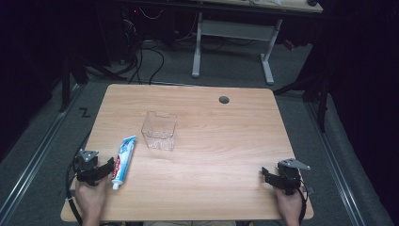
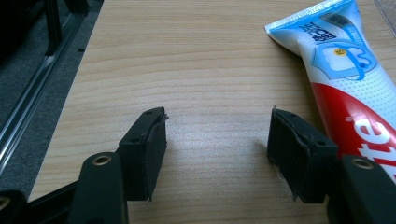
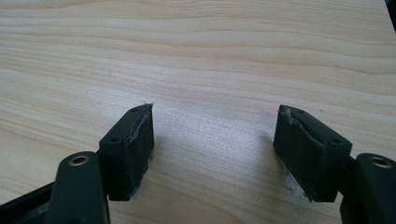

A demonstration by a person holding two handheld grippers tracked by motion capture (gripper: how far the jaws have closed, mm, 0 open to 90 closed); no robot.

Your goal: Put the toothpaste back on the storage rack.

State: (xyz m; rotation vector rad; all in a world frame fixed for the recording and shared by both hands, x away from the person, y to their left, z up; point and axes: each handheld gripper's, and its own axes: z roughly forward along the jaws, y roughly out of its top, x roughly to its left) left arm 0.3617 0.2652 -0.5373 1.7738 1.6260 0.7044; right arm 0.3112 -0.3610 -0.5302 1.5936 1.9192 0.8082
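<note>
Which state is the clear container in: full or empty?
Empty. The clear container stands upright on the table, wood grain showing through its walls; the toothpaste tube lies outside it.

Toothpaste tube [image 2: 348, 79] in left gripper view: cap end cut off by right and bottom edges, far corner clipped at top; brand lettering only partly readable. Clear plastic container [image 2: 386, 11] — just a sliver at top-right corner. High view: both forearms cut off at bottom edge — tube print too small to read.

Bare table [image 1: 226, 150] beyond clear box [image 1: 159, 130]
</note>
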